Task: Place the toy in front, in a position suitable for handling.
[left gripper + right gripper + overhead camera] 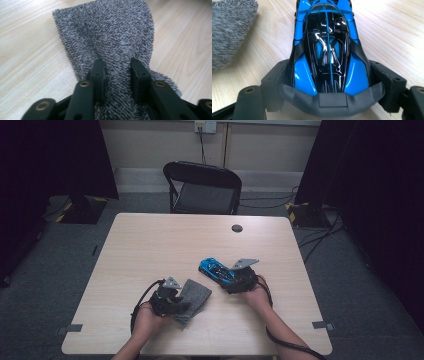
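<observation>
High view: your left gripper (176, 304) sits on the near edge of the grey cloth (195, 296), which lies flat on the surface (150, 245). Your right gripper (239, 281) is at the near end of the blue toy car (216, 270), which extends away from it toward the far left. The two grippers are well apart. If you lift the car now without a firm hold, it may roll or drop onto the surface.

Left gripper view: the left gripper (117, 67) has a bunched ridge of cloth (107, 32) between its jaws, and the rest of the cloth spreads ahead of it. The jaws stand slightly apart with the pile filling the gap. Whether the pads truly pinch it is hard to judge here, as the fabric hides the contact. Treat the grip as weak: a quick pull could slip the cloth free, or drag it sideways across the surface.

Right gripper view: the right gripper (329, 75) straddles the tail of the car (327, 45), jaws wide and standing at each flank beside the rear bumper. The glossy bodywork tapers ahead of the jaws, so an off-centre closure could squeeze the car forward and out. The cloth corner (229, 32) lies ahead and left of this gripper, apart from the car.
</observation>
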